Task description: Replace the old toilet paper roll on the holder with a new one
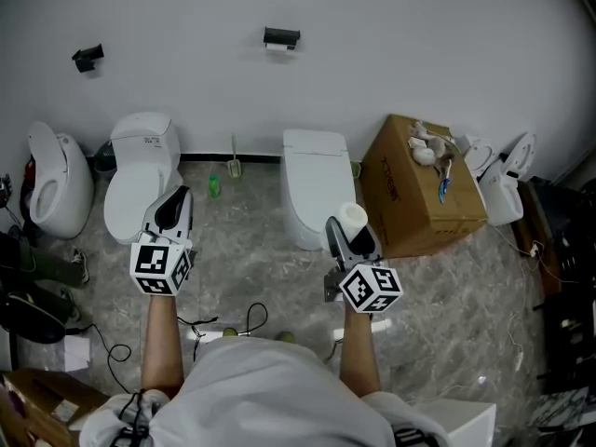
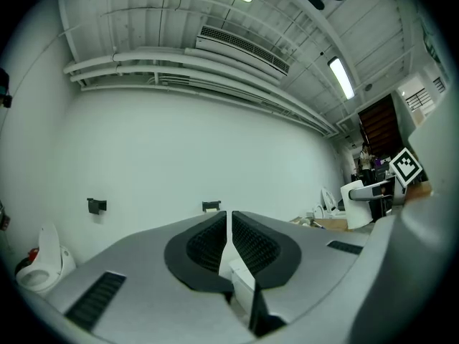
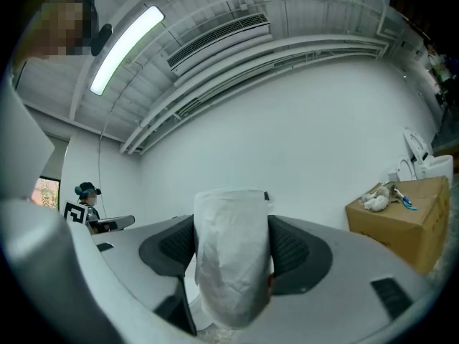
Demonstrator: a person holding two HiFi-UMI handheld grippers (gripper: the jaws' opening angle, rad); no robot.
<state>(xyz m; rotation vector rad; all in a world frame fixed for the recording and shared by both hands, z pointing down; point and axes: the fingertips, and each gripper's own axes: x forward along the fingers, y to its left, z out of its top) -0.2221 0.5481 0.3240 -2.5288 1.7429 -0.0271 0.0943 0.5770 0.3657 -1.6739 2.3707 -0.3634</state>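
Observation:
A black paper holder (image 1: pixel 281 37) with a small white roll hangs on the white wall, far ahead of both grippers; the left gripper view shows the holder (image 2: pixel 211 206) just above the jaw tips. My right gripper (image 1: pixel 352 223) is shut on a new toilet paper roll (image 1: pixel 353 217), white and in a thin wrapper. In the right gripper view the roll (image 3: pixel 232 256) stands upright between the dark pads (image 3: pixel 292 253) and fills the gap. My left gripper (image 1: pixel 173 207) is shut with nothing in it, its pads (image 2: pixel 245 244) together. Both point level at the wall.
A white toilet (image 1: pixel 315 184) stands straight ahead under the holder, another toilet (image 1: pixel 140 175) to the left. A cardboard box (image 1: pixel 419 189) with small things on top sits at the right. A second black holder (image 1: pixel 87 58) is on the wall at the left. Cables lie on the floor.

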